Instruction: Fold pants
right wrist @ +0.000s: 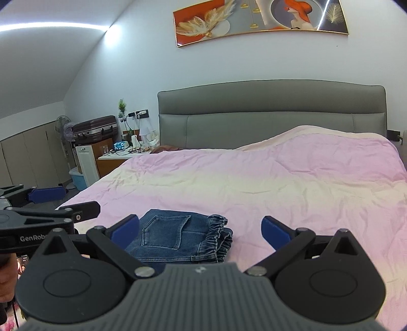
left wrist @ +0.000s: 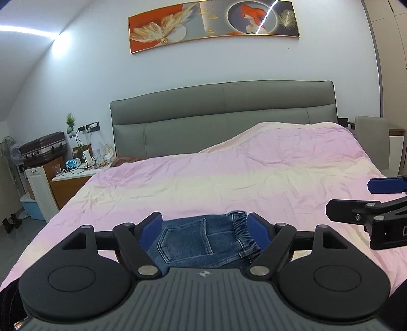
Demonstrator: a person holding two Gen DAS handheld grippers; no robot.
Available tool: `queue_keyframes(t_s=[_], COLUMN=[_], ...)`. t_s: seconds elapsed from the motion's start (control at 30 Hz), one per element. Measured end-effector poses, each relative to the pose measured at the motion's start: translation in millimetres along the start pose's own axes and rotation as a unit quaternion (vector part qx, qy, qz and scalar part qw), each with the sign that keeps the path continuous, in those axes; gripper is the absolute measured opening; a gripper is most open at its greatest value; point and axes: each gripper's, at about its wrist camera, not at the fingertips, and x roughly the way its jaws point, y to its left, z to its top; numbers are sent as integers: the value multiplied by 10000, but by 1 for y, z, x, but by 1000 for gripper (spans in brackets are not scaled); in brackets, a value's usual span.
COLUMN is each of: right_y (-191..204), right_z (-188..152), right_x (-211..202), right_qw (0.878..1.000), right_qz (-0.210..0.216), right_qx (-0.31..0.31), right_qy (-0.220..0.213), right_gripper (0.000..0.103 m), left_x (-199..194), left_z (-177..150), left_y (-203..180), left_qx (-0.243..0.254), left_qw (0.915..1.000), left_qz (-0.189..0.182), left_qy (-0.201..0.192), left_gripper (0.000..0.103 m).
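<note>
The folded pants (right wrist: 183,236) sit on a bed with a wrinkly pink-and-cream duvet (right wrist: 279,183), near its front edge, about 6 o'clock in both views. Both the left gripper (left wrist: 204,226) and right gripper (right wrist: 201,229) are spread wide, nothing pinched. Grey headboard (right wrist: 269,114) at 12 o'clock under an orange-toned painting (right wrist: 259,23), cluttered nightstand (right wrist: 119,155) and suitcase (right wrist: 95,128) around 9 o'clock.

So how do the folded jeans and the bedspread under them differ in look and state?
The jeans are dark blue denim, while the bedspread is pale pink fading into cream bands. The jeans are folded into a compact stack with a back pocket on top, while the bedspread lies spread over the whole bed, lightly wrinkled. Both are fabric, lying flat, and neither gripper touches them.
</note>
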Motion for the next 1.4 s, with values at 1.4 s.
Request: queue_keyframes(t_s=[1.4], right_y=[4], right_z=[-81], right_x=[48], right_qw=[9950], right_qz=[-431], right_qx=[41], right_qy=[903], right_gripper=[98], left_x=[38], left_z=[-67], left_y=[-19], left_qx=[-504], left_qw=[9887], left_qz=[-47], left_qy=[1408], left_gripper=[89])
